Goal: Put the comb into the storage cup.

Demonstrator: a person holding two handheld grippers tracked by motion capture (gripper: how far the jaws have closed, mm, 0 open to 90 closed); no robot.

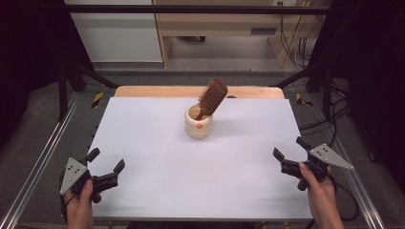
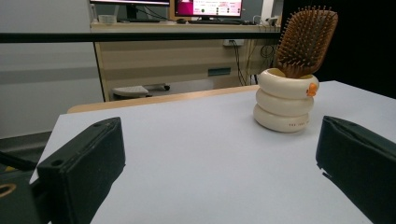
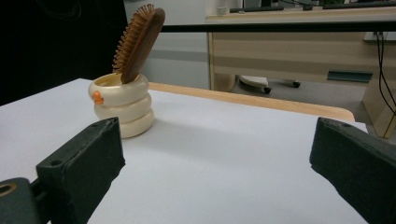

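Observation:
A cream ribbed cup with a small orange mark stands near the back middle of the white table. A brown wooden hairbrush leans in it, handle down, head tilted to the right. The cup and brush sit far ahead in the left gripper view; the cup and brush appear likewise in the right gripper view. My left gripper rests at the front left corner, open and holding nothing. My right gripper is at the front right edge, open too, nothing between its jaws.
A wooden strip runs along the table's far edge. Metal rails flank both sides. Beyond the table stand a light wood desk and cables. Wide bare table surface lies between both grippers and the cup.

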